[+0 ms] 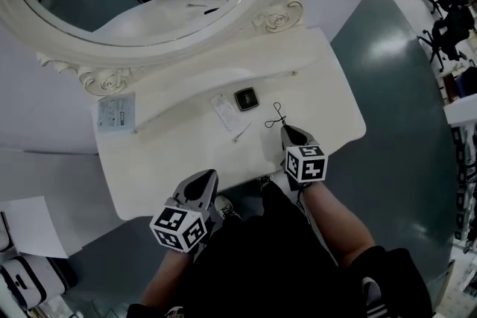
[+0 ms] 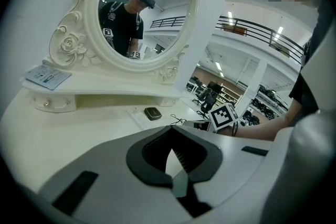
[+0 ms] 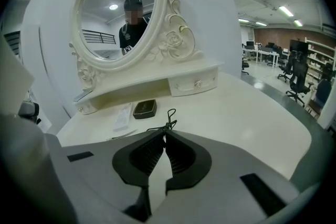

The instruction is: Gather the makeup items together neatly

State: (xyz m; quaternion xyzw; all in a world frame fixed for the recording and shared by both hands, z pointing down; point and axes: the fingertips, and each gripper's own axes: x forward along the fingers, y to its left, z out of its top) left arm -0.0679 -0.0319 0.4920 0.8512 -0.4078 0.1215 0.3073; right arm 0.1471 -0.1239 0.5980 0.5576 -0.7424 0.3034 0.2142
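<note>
Right gripper (image 1: 286, 130) pinches a thin black wire eyelash curler (image 1: 276, 115), its long axis toward twelve o'clock. Left gripper (image 1: 209, 175), at seven o'clock, is closed and empty. White card's (image 1: 116, 112) print is too small to read.

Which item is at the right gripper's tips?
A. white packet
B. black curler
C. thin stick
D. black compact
B: in the right gripper view, the right gripper has its jaws closed on the end of the curler.
</note>
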